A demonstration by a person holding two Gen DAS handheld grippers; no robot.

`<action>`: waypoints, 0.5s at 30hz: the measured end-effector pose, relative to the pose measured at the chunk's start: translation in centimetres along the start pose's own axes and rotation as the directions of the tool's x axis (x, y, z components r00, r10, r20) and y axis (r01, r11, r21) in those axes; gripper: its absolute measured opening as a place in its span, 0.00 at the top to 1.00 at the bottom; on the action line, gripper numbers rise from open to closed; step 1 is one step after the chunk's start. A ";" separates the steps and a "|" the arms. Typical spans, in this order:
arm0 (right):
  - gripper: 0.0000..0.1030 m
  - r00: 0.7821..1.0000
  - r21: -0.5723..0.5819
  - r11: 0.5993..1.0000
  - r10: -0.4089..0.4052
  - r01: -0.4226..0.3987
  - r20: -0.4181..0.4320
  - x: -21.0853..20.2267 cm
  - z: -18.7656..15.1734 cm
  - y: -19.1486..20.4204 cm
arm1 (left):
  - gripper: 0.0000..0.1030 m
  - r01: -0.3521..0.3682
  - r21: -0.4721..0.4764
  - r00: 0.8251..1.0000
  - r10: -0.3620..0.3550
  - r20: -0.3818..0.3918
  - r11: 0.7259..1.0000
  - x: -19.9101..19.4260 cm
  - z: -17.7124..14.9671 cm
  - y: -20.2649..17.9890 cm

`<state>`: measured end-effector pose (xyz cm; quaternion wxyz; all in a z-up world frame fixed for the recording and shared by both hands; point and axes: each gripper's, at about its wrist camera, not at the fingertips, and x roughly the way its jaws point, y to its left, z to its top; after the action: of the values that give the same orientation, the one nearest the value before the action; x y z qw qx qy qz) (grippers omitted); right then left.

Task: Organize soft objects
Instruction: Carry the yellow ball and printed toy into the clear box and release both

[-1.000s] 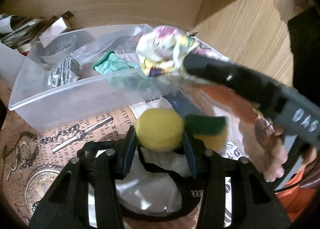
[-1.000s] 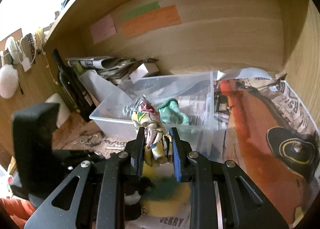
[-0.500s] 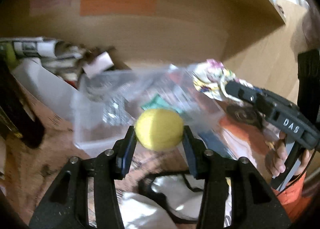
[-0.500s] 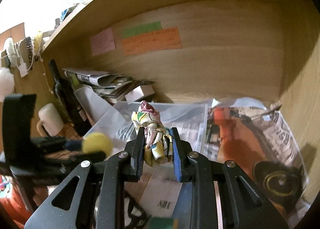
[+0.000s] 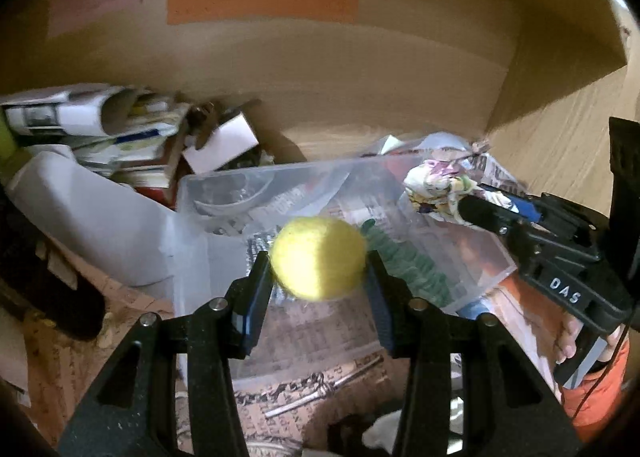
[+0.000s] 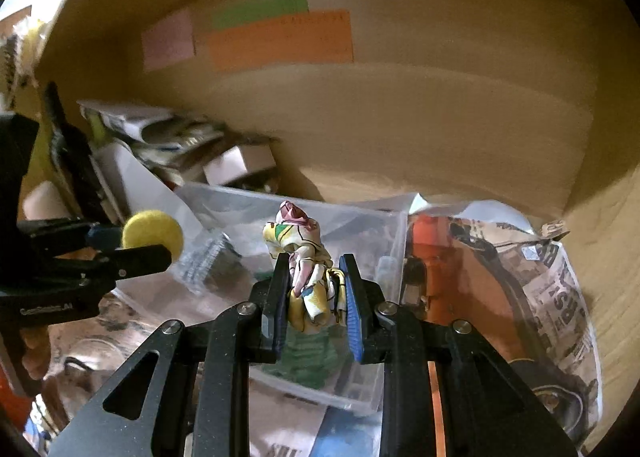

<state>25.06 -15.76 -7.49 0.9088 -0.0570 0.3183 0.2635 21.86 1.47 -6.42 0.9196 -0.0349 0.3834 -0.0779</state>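
Left gripper (image 5: 318, 269) clamped on a yellow felt ball (image 5: 319, 258), fingers pressed against its two sides, held in the air above the near wall of a clear plastic bin (image 5: 480, 253). Right gripper (image 6: 314, 285) pinching a crumpled floral cloth (image 6: 303, 257) between its blue-padded fingers, the bundle sticking up past the tips, held over the same bin; seen from the left wrist view as well, at the bin's right edge (image 5: 444, 187). Inside the bin: a green ruffled piece (image 5: 408, 261), something crinkled and silvery (image 6: 208, 257), and newsprint showing through the floor. Bin resting on printed paper (image 5: 320, 389) with a chain-and-key drawing, spread over the shelf. Just to the right of the bin, a newspaper sheet (image 6: 556, 285) with an orange picture and bold letters. Crowding the bin's left and back: a sloping white sheet (image 5: 104, 217), a stack of rolled newspapers (image 5: 68, 113), a small white box (image 5: 224, 141) and a dark bottle (image 6: 76, 161). Behind everything, a wooden back wall bearing pink (image 6: 168, 39), green (image 6: 260, 9) and orange paper notes (image 6: 280, 39). Much of both views softened by blur.
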 end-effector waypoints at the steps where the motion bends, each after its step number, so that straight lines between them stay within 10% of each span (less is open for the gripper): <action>1: 0.79 1.000 -0.002 1.000 -0.004 0.004 -0.018 0.6 0.0 -0.1 | 0.56 0.007 0.003 1.000 -0.007 -0.018 1.000 0.9 0.2 -0.1; 11: 0.77 0.993 -0.070 0.997 -0.041 0.033 -0.113 3.4 -0.8 0.4 | 0.56 0.027 0.028 0.988 -0.023 -0.152 0.999 5.8 0.2 -0.8; 15: 0.67 0.992 -0.084 0.996 -0.039 0.029 -0.122 3.3 -1.0 0.7 | 0.40 0.039 0.007 0.985 -0.037 -0.166 0.999 6.0 0.0 -0.5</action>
<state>26.31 -13.99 -10.28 0.8885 -0.1157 0.3621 0.2568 26.02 -0.07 -10.57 0.8831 -0.0308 0.4573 -0.0999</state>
